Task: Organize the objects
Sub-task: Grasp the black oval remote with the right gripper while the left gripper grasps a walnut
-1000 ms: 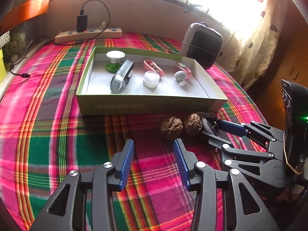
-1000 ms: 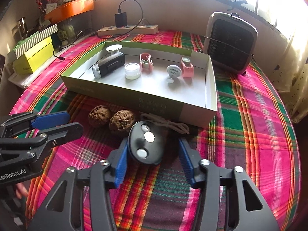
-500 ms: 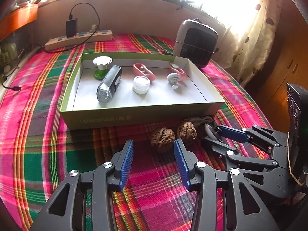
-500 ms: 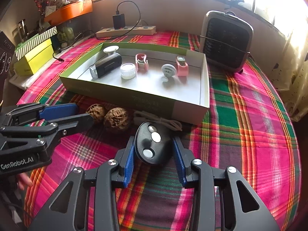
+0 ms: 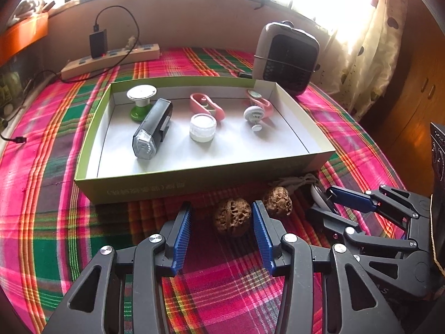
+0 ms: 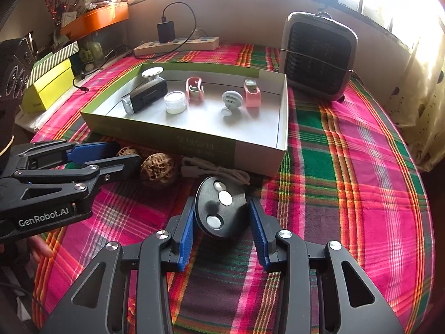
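Now that the right gripper has narrowed from wide apart a sec ago, its blue pads clamp the black oval device w/ silver buttons, on the plaid cloth just in front of the green box. Left gripper has crept fwd, jaws apart around the nearer walnut, not pinching. Device looks ready to lift into the box.

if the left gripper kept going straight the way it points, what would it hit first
Most likely the nearer walnut, which lies on the cloth just ahead of the open left gripper, toward its right finger. Beyond it is the green box. Depth is hard to judge.
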`<state>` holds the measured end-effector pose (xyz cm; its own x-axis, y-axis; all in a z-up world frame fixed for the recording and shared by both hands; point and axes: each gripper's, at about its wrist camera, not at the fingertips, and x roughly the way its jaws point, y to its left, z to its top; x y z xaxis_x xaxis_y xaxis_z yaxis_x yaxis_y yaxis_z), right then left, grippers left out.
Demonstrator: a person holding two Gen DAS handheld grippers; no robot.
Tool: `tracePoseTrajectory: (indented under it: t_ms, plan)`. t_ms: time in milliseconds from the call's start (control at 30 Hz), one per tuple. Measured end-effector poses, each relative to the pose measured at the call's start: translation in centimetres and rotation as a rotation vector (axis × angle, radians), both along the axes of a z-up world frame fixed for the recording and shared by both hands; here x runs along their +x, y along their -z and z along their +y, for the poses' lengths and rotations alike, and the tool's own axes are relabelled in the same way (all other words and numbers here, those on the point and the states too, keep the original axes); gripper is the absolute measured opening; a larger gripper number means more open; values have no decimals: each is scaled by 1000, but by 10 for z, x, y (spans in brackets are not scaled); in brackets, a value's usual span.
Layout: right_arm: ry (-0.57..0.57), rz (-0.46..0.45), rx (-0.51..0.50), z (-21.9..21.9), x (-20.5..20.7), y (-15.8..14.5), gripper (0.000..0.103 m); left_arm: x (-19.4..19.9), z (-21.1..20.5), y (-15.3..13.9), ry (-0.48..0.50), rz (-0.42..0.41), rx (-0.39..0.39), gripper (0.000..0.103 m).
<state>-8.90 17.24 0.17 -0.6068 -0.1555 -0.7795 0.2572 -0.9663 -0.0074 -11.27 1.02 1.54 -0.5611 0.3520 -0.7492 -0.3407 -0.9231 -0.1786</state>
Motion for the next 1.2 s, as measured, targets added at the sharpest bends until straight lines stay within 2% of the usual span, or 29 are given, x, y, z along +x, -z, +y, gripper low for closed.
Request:
tracePoseTrajectory:
  t_ms: [500,667,800,1200]
  plan:
    - [-2,0,-8,2,-1,1,38,0,2,0,-3,11,-16,41]
    - [-2,0,-10,2,-1,1,38,0,2,0,-12,14,-23,35]
    - [-2,0,-10,2,-1,1,38,-1,0,0,-21,16,-31,27]
    - [-4,1,-10,1,-1,1,38,0,-1,0,-19,15,-27,27]
